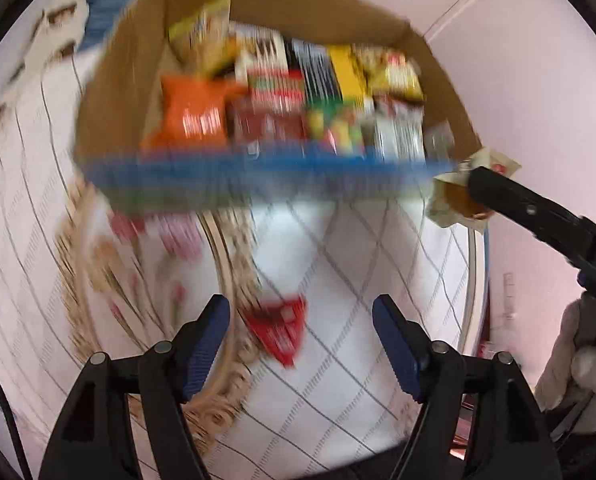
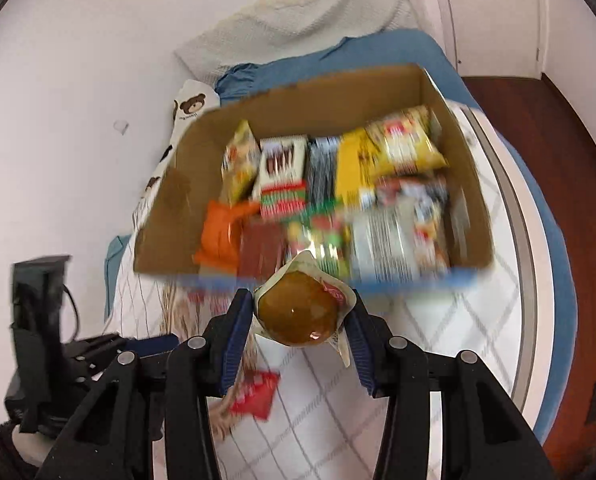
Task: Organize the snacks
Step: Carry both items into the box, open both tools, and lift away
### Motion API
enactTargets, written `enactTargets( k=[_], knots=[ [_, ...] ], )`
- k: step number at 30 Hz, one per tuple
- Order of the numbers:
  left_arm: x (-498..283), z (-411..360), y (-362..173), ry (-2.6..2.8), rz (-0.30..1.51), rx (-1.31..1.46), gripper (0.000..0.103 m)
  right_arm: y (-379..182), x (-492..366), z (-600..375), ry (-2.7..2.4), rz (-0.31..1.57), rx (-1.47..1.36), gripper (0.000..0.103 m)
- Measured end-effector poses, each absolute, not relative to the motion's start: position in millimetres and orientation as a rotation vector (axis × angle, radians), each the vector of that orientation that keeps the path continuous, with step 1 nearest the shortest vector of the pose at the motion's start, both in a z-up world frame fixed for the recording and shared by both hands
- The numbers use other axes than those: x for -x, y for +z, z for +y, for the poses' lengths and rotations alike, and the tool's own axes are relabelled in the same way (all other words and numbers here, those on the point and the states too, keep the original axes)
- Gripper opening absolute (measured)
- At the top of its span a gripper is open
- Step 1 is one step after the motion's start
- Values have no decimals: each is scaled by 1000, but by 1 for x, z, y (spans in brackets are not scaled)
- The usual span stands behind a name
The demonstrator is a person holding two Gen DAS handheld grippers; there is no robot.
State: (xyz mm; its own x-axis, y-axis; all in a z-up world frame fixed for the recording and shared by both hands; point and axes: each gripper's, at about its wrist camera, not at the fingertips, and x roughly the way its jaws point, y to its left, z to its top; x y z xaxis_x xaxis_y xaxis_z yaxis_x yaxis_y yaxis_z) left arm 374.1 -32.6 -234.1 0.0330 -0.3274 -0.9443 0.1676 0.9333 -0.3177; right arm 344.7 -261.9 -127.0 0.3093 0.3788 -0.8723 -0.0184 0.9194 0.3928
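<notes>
A cardboard box (image 1: 110, 92) with a blue front edge holds several snack packs, among them an orange bag (image 1: 192, 114) and yellow packs. It also shows in the right wrist view (image 2: 474, 208). My right gripper (image 2: 298, 316) is shut on a wrapped brown bun (image 2: 296, 312), held just in front of the box's near edge; the bun also shows in the left wrist view (image 1: 464, 198). My left gripper (image 1: 302, 344) is open and empty above the bed. A small red packet (image 1: 280, 326) lies on the quilt between its fingers; it also shows in the right wrist view (image 2: 256, 394).
The box sits on a bed with a white checked quilt (image 2: 438, 340) and a tan braided mat (image 1: 226, 280). A blue pillow (image 2: 338, 60) and a bear-print cloth (image 2: 192, 106) lie behind. A wooden floor (image 2: 558, 152) is to the right.
</notes>
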Motion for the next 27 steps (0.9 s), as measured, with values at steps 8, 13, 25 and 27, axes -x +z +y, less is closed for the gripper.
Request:
enactTargets(
  k=[8, 13, 25, 27],
  knots=[
    [-357, -38, -324, -319, 1672, 200, 72, -161, -307, -284, 188, 1287, -413, 49],
    [-355, -50, -337, -294, 1628, 126, 40, -175, -291, -288, 155, 1305, -404, 49],
    [-360, -44, -198, -382, 1373, 182, 38, -116, -321, -281, 262, 1190, -419, 49],
    [-385, -46, -172, -385, 1314, 154, 38, -102, -344, -275, 279, 1157, -394, 49]
  ],
)
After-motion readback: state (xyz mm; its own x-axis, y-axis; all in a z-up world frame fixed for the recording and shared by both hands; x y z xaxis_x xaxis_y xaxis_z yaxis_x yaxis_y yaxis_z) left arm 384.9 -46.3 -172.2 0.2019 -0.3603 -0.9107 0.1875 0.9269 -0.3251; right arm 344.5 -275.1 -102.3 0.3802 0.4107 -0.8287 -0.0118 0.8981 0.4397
